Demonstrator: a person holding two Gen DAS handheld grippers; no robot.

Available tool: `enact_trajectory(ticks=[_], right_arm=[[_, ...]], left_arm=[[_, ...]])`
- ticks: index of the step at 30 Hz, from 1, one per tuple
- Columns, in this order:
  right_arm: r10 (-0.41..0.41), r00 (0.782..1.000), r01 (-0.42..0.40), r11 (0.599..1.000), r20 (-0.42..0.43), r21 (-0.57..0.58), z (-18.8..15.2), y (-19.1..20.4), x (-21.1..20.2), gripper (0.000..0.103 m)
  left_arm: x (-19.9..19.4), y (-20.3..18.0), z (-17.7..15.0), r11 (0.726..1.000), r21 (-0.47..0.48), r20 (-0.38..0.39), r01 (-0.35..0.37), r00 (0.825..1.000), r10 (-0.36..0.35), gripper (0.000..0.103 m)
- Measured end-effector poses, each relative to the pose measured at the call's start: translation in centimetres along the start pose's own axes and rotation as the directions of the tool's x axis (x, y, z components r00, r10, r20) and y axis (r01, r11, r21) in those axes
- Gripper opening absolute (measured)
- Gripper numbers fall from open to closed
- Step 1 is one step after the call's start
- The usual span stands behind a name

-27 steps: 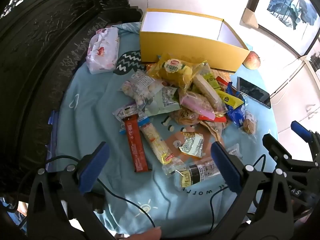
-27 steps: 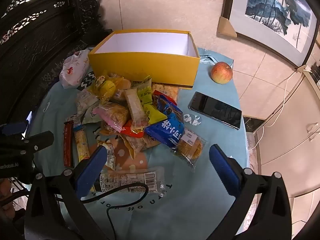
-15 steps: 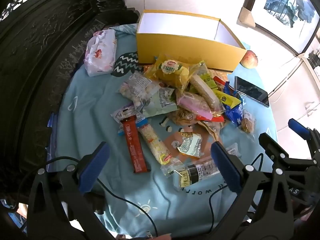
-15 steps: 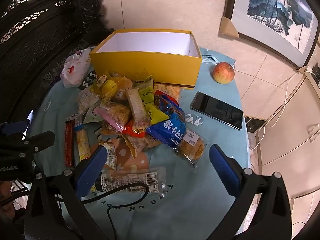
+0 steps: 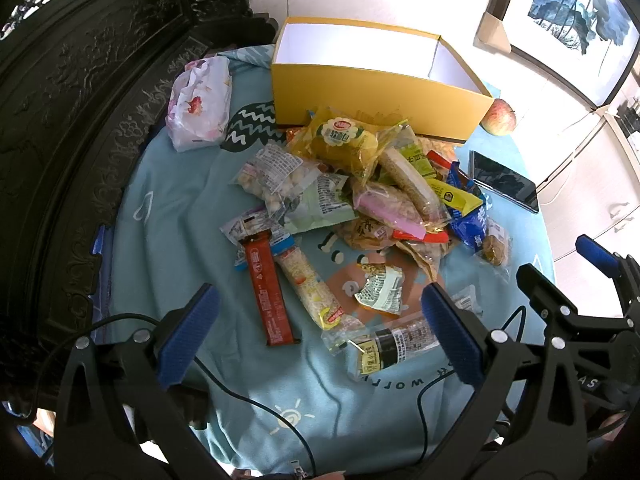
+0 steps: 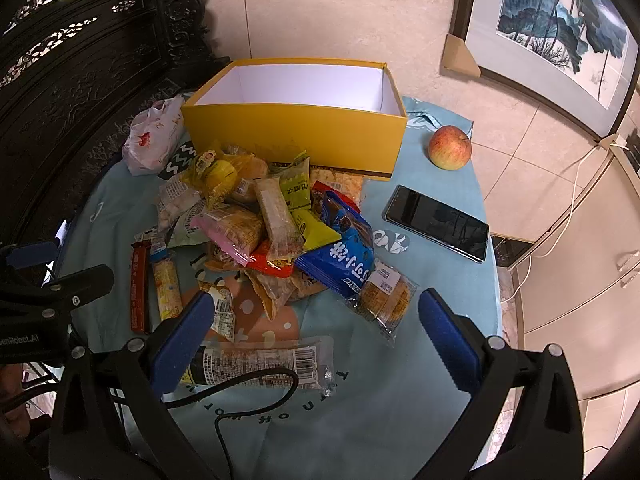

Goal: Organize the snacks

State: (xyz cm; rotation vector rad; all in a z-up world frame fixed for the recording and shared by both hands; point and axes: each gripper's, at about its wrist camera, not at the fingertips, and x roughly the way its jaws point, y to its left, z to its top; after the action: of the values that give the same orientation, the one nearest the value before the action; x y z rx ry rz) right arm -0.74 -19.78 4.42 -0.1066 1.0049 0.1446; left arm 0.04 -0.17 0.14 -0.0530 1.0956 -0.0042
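Observation:
A pile of wrapped snacks lies in the middle of the round table; it also shows in the right wrist view. An open, empty yellow box stands behind the pile, also in the right wrist view. A red bar and a long clear-wrapped bar lie nearest me. My left gripper is open and empty above the table's near edge. My right gripper is open and empty, to the right of the left one.
A light-blue cloth covers the table. A tissue pack lies at the back left. An apple and a black phone lie to the right. Dark carved furniture stands on the left. A black cable crosses the near edge.
Both grippers have shifted slightly, so the table sits a touch differently in view. Nothing on the table has moved; both grippers stay open.

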Motion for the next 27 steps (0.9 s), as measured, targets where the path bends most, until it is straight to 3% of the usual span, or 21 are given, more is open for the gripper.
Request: enact_trajectory(ticks=[27], right_arm=[[0.006,1.000,-0.006,1.000,-0.010,-0.002,0.01,0.09,0.60,0.102]], left_arm=[[1.01,0.15,-0.11,1.000,-0.005,-0.020,0.007,1.000,-0.007,0.101]])
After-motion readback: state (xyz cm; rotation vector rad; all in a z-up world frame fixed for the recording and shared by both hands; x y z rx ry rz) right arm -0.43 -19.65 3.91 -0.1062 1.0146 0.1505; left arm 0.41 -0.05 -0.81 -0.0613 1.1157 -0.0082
